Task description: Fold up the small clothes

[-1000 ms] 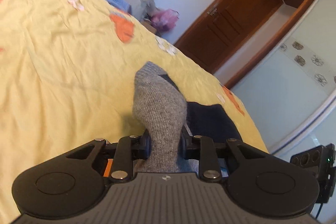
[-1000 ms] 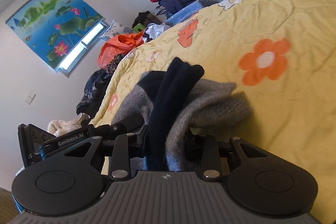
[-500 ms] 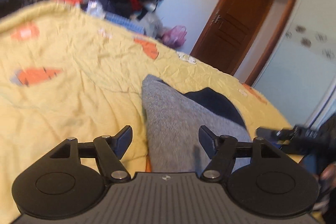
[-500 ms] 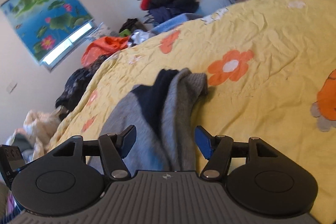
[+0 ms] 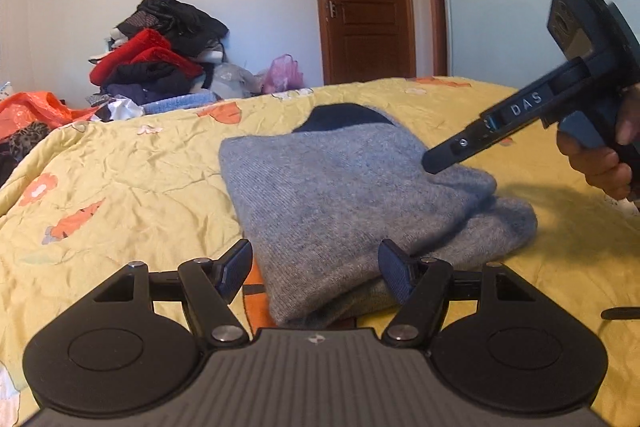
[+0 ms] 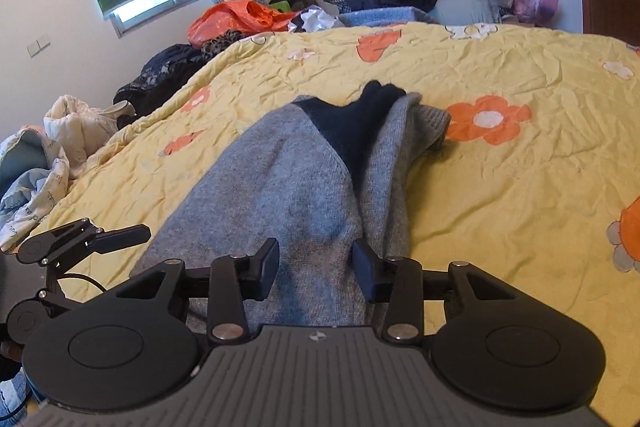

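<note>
A: Left wrist view takes in the wide yellow quilted bedspread with orange flowers (image 5: 120, 187); on it, in the middle, lies the grey knitted sweater with a dark navy panel (image 5: 340, 195), folded over into a thick bundle. What might undo that?

B: The bedspread is soft and crumpled, so the bundle has no firm base. Its upper layer overhangs the lower one at the right edge, and a nudge there could let it slump open.

A: And the grippers?

B: The left gripper (image 5: 316, 267) has its jaws spread to either side of the near grey edge, pinching nothing. The right gripper (image 6: 316, 267) is likewise spread over the knit, gripping nothing. In the left view its finger juts close above the top fold; a careless sweep could drag that layer askew.

A: Anything smaller?

B: In the right wrist view the navy panel and a loose grey flap sit bunched at the far end. Unless smoothed, that lump may keep the fold from lying flat.
</note>
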The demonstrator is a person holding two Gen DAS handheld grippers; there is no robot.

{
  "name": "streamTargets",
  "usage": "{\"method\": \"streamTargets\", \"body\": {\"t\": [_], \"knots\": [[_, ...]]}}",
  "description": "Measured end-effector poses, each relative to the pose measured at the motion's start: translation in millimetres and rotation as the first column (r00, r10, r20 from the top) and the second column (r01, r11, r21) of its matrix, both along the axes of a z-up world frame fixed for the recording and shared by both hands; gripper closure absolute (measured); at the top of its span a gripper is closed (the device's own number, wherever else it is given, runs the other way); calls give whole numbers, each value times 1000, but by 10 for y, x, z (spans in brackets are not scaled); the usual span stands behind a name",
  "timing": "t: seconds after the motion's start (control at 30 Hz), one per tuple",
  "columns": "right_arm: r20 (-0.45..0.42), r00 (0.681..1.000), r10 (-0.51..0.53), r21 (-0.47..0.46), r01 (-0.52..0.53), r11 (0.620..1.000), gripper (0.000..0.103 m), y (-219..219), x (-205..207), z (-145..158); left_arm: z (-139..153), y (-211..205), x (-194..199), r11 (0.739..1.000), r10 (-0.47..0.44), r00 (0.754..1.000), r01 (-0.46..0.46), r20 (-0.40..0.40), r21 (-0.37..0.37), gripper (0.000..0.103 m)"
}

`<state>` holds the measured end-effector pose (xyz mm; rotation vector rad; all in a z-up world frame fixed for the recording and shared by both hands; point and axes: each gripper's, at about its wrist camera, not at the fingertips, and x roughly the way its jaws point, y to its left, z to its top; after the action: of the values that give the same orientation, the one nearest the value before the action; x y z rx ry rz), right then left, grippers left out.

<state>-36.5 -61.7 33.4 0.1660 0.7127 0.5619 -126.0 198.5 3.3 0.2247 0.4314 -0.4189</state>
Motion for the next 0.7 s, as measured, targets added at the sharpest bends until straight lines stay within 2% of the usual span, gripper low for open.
{"method": "streamTargets", "body": {"t": [0.1, 0.2, 0.27, 0.3, 0.33, 0.4, 0.7], "knots": [[-15, 1000, -15, 6, 15, 1000, 55, -20, 44, -47, -29, -51, 2, 999, -40, 999, 41, -21, 26, 34], [-53, 999, -2, 25, 3, 1000, 55, -28, 61, -112, -47, -85, -16, 999, -31, 999, 32, -19, 41, 34], [-52, 999, 16, 26, -14, 1000, 64, -13, 28, -130, -51, -71, 14, 999, -16, 999, 17, -29, 33, 34], [-59, 998, 30, 33, -28, 999, 81, -4, 11, -132, -54, -65, 28, 999, -10, 999, 11, -35, 31, 34], [-69, 997, 39, 42, -36, 998, 87, -2, 3, -135, -55, -61, 43, 999, -2, 999, 3, -42, 32, 34], [-61, 997, 39, 46, -36, 998, 87, -5, -30, -123, -54, -60, 52, 999, 1, 999, 0, -39, 38, 41], [-73, 997, 29, 63, -25, 998, 87, -52, -22, -30, -41, -83, -20, 997, -42, 999, 44, -24, 68, 41]]}}
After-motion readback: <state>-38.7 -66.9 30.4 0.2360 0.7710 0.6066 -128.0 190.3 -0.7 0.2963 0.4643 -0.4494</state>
